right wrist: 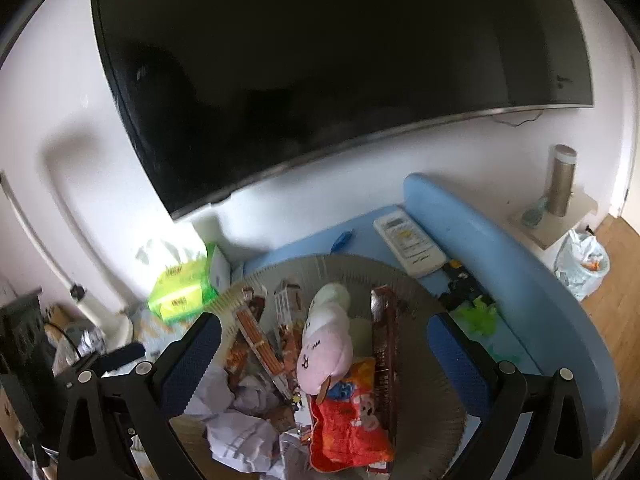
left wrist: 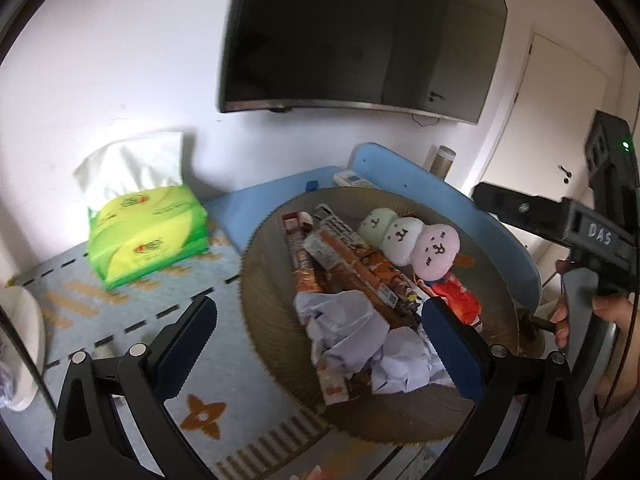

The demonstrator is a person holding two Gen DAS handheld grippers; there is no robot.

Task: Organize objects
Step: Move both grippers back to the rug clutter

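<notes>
Both tongs, left point(left wrist: 320, 344) and right point(right wrist: 324, 364), gape wide, gripping nothing. Round ribbed tan tray point(left wrist: 272, 280) holds a pastel three-ball plush point(left wrist: 412, 240), crumpled white paper point(left wrist: 352, 332), and snack packets.

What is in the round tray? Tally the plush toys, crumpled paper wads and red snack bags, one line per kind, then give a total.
Plush toy: 1
Crumpled paper wads: 2
Red snack bag: 1
Total: 4

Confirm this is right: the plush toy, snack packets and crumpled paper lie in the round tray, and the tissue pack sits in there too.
Wrong on the tissue pack: the left wrist view shows it on the mat beside the round tray, not in it.
</notes>
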